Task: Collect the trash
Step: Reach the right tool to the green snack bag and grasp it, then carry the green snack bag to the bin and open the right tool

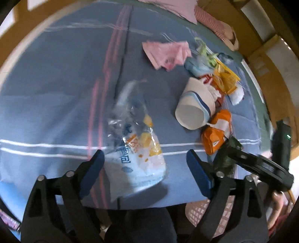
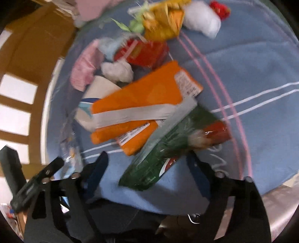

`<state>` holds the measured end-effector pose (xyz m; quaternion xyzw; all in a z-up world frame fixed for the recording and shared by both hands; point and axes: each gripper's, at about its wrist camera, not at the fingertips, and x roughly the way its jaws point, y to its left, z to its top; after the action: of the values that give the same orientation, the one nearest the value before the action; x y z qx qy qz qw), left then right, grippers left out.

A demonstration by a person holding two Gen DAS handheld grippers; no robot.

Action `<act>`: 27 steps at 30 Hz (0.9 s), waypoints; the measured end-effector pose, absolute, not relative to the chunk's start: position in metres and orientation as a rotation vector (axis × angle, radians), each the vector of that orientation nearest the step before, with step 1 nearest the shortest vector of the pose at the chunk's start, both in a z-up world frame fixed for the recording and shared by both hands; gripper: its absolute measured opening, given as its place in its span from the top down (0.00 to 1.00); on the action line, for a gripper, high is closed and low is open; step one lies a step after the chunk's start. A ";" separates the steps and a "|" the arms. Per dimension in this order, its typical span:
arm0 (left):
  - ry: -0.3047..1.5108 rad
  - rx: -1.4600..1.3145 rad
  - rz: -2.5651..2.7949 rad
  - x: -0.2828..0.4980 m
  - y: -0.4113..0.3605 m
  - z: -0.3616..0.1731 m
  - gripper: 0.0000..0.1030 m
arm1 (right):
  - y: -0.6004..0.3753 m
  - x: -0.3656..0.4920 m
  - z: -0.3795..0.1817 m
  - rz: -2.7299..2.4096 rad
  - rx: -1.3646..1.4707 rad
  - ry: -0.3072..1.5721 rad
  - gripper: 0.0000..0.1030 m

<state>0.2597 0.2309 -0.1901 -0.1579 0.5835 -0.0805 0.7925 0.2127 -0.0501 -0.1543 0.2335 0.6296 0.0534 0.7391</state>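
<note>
A clear bread bag with blue print and orange and yellow patches lies on the blue striped blanket. My left gripper stands open astride it, and its pads do not press the bag. To the right lie a tipped paper cup, an orange wrapper and a pink wrapper. In the right wrist view a green wrapper with a red end lies between the blue fingers of my right gripper, which is open around it. Beyond are an orange packet, a red packet and a yellow bag.
White crumpled tissues and green scraps lie among the litter. A pink lattice basket sits below the blanket's near edge. Pink bedding is at the far end. Wooden boards run beside the bed.
</note>
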 end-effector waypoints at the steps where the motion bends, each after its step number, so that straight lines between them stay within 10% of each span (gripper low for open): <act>1: 1.317 -0.361 -0.168 0.266 0.231 -0.201 0.11 | -0.048 0.215 -0.161 0.098 0.506 1.393 0.48; 6: 1.368 -0.417 -0.188 0.276 0.233 -0.217 0.14 | -0.045 0.214 -0.157 0.083 0.480 1.358 0.67; 16: 1.284 -0.419 -0.093 0.276 0.252 -0.207 0.77 | -0.043 0.176 -0.128 0.111 0.488 1.240 0.79; 27: 1.087 -0.483 -0.159 0.251 0.271 -0.169 0.80 | -0.042 0.159 -0.103 0.127 0.474 1.126 0.79</act>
<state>0.2507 0.2714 -0.1693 -0.2272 0.5116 -0.0749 0.8252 0.1591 -0.0424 -0.1029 0.2222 0.5283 0.0594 0.8173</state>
